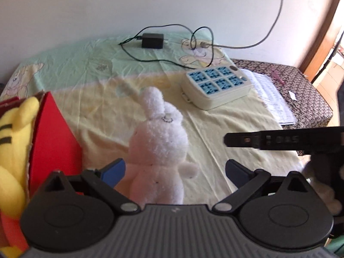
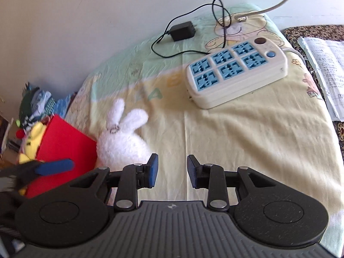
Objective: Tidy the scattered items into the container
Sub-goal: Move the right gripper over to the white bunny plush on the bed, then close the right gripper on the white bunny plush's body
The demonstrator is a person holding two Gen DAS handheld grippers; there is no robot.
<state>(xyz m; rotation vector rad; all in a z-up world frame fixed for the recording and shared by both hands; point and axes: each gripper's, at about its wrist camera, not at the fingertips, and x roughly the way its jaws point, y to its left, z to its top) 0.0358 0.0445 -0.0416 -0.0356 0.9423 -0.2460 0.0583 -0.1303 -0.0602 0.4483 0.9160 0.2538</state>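
Observation:
A white plush rabbit (image 1: 158, 144) lies on the pale yellow bedsheet, right beside a red box (image 1: 53, 137). A yellow striped plush toy (image 1: 15, 142) sits in the box. My left gripper (image 1: 175, 171) is open, its blue pads on either side of the rabbit's lower body, not closed on it. In the right wrist view the rabbit (image 2: 122, 142) lies against the red box (image 2: 64, 142), left of my right gripper (image 2: 172, 171), which is open and empty over bare sheet. The left gripper's blue fingertip (image 2: 56, 166) shows at the left there.
A cream power strip with blue sockets (image 2: 234, 75) lies at the back right, with a black adapter (image 2: 182, 31) and cables behind it near the wall. Papers (image 2: 326, 68) lie on a dark patterned surface at the right. Clutter sits left of the box (image 2: 34, 105).

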